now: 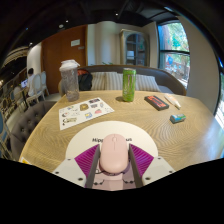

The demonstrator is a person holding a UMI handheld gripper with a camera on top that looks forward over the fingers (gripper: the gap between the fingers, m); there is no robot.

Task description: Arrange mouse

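A pale pink mouse (113, 150) sits between my gripper's (113, 156) two fingers, its sides against them. The magenta pads (86, 158) flare out to either side. The fingers are shut on the mouse. Under and just ahead of it lies a round white mouse mat (152, 140) with printed lettering, at the near edge of the wooden table (60, 140). I cannot tell whether the mouse rests on the mat or hangs just above it.
Beyond the mat lie a printed paper sheet (84, 111), a clear lidded jug (69, 80), a green tumbler (128, 84), a dark red case (157, 102), a white pen-like stick (173, 100) and a small teal block (177, 118). A sofa stands behind the table.
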